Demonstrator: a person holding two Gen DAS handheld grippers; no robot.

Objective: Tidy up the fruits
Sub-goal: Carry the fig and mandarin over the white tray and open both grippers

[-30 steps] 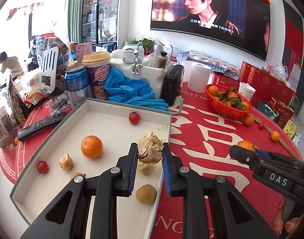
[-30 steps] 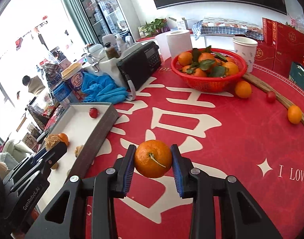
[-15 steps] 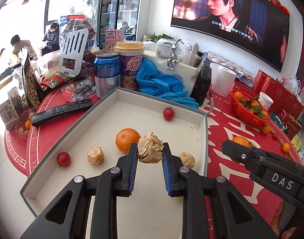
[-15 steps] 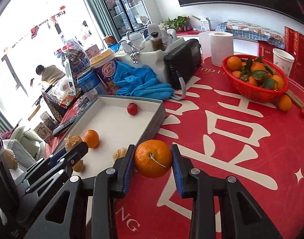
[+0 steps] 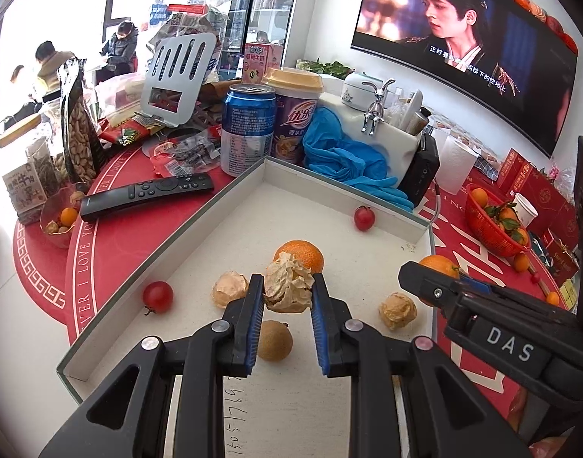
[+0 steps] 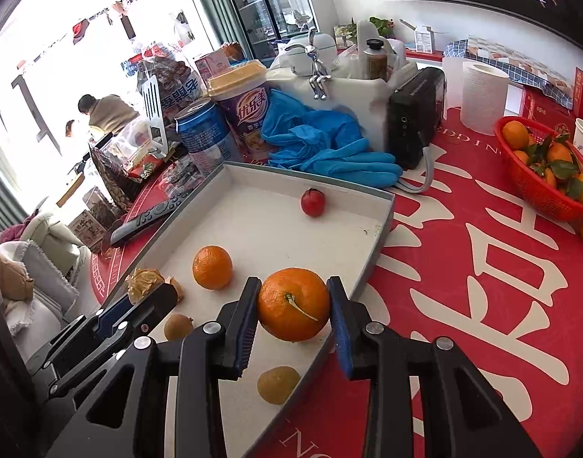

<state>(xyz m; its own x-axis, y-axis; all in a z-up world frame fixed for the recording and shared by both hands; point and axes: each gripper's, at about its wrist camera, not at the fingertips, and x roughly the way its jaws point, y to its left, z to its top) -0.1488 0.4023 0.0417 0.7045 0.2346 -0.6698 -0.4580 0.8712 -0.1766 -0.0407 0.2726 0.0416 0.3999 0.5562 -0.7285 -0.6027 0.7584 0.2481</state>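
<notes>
My left gripper (image 5: pixel 287 292) is shut on a papery husked fruit (image 5: pixel 287 286), held over the white tray (image 5: pixel 200 225). My right gripper (image 6: pixel 293 305) is shut on an orange (image 6: pixel 293 303) above the tray's right rim (image 6: pixel 379 244). In the tray lie an orange (image 5: pixel 305 253), two cherry tomatoes (image 5: pixel 364 217) (image 5: pixel 158 296), two more husked fruits (image 5: pixel 229 289) (image 5: pixel 397 310) and a brown round fruit (image 5: pixel 273 339). The right gripper with its orange shows at the right of the left wrist view (image 5: pixel 440 267); the left gripper with its husked fruit shows at the left of the right wrist view (image 6: pixel 146 284).
A red basket of oranges (image 6: pixel 543 168) stands far right on the red tablecloth, loose oranges beside it. Behind the tray stand a blue can (image 5: pixel 247 129), a purple cup (image 5: pixel 295 118), blue gloves (image 5: pixel 345 156), a black radio (image 6: pixel 413 114) and a paper roll (image 6: pixel 482 95). A remote (image 5: pixel 146 194) lies left.
Both grippers have moved left over the tray, each carrying its fruit. The right one now hangs over the tray's right rim, where it was over the red cloth.
</notes>
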